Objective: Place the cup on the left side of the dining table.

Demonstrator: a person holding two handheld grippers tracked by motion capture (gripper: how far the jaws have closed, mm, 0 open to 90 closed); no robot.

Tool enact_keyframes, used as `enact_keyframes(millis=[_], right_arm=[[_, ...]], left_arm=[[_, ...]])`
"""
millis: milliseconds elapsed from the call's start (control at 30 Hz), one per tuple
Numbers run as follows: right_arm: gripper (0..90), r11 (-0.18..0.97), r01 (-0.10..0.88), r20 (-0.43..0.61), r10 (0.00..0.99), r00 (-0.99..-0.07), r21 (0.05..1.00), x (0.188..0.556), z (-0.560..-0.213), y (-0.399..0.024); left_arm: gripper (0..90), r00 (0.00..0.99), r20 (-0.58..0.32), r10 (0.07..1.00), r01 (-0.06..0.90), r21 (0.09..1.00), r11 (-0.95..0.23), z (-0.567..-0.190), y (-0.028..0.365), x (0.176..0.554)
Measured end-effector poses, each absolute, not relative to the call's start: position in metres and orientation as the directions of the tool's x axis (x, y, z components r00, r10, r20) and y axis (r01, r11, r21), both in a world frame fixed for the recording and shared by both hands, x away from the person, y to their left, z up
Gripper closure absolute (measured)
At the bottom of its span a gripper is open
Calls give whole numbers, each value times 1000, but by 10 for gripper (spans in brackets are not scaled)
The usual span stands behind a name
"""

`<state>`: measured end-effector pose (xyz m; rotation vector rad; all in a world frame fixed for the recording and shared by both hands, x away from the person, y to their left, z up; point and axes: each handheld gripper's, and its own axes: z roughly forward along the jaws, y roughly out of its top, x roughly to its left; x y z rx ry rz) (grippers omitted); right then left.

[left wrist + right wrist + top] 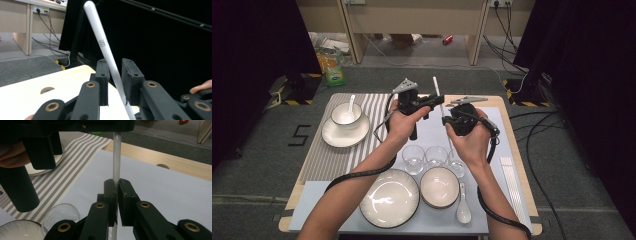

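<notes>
Right tool (116,192) clenched on white chopstick (116,157), mid-air above table (504,107). Long axis near upright, 12 to 6 o'clock. Left tool (115,75) at 9 o'clock, straddling upper shaft; contact unclear, appears released.

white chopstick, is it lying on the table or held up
Held up: the right gripper clamps the white chopstick upright above the table, its upper part between the left gripper jaws.

Wooden table (507,107), striped mat (327,157), white sheet (512,145)
</notes>
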<state>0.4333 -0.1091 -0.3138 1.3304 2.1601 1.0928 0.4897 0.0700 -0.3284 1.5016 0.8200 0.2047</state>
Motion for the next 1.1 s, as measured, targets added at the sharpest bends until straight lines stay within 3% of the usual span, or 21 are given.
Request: enact_keyframes(millis=[767,1100], right_arm=[[841,253,548,63,868,-492,797,433,-311,-108],[691,244,527,63,865,-498,814,429,-315,-111]], left_arm=[[837,749,-383,540,360,920,152,-319,68,483],[838,746,-339,574,320,937,139,-318,71,483]])
